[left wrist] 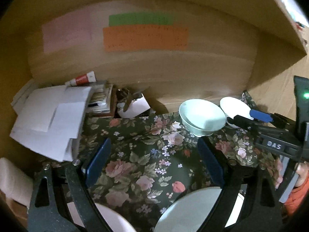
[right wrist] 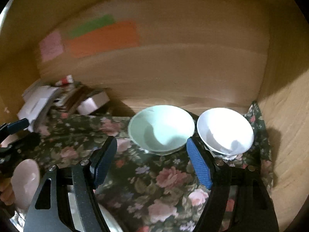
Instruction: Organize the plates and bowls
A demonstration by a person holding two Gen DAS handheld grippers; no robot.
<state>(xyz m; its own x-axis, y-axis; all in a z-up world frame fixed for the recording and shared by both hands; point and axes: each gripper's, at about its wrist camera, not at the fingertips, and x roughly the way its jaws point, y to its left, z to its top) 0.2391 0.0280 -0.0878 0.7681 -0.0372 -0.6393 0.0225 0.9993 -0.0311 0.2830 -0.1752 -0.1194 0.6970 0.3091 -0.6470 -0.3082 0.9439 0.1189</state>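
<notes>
With both claws released and empty, we had the green bowl point(right wrist: 161, 129) and white bowl point(right wrist: 225, 130) still unstacked far right, plates near us.

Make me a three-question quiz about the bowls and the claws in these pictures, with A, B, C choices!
1. Where does the white bowl stand?
A. right of the green bowl
B. inside the green bowl
C. on the paper pile

2. What colour is the lowest paper strip on the wall?
A. blue
B. orange
C. black

3. What is between the right claw's fingers?
A. a bowl
B. a plate
C. nothing, only the flowered cloth behind

Answers:
1 A: the right wrist view shows the two bowls side by side.
2 B: the orange strip sits under the green strip.
3 C: its jaws are open, short of the bowls.
</notes>
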